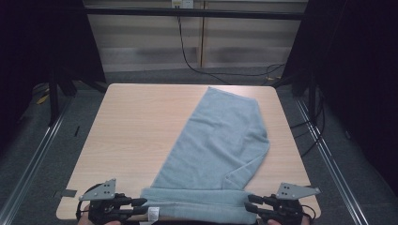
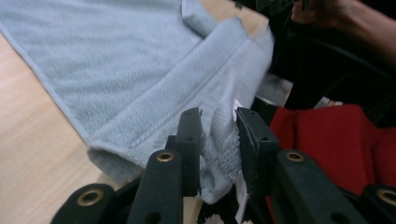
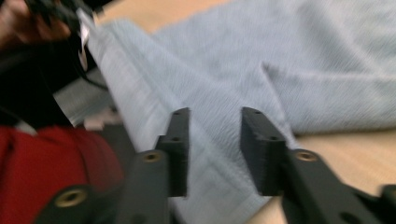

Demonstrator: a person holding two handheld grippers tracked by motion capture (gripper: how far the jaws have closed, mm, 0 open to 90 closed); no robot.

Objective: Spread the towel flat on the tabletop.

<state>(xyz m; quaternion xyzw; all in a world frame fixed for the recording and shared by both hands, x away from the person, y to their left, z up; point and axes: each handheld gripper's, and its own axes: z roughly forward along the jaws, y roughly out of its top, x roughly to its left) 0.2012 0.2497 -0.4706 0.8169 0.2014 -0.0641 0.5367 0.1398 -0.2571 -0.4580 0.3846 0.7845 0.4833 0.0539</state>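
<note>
Lying slantwise across the wooden table (image 1: 136,122), the light blue towel (image 1: 220,140) runs from the far middle down to the near edge, where its end is turned over into a thick band stretched between the two grippers. A crease and an overlapping flap show on its right side, so the cloth appears to be already doubled lengthwise. A small white label (image 1: 153,213) sits at the band's left end. Judged from this, the folding is part way: one long fold seems made and the near end has been brought to the table's edge, while the long body of the towel remains to be folded over and squared up.

The left gripper (image 1: 141,206) sits at the band's left corner. In the left gripper view its jaws stand narrowly apart with a bunched corner of the towel (image 2: 222,140) hanging loose between them; the pads do not look to be pressing on it.

The right gripper (image 1: 251,202) lies at the band's right corner. In the right gripper view, which is blurred, its jaws are parted above the towel (image 3: 210,140), with cloth showing in the gap but nothing clamped. Red fabric (image 2: 336,149) shows beyond the table's near edge.
</note>
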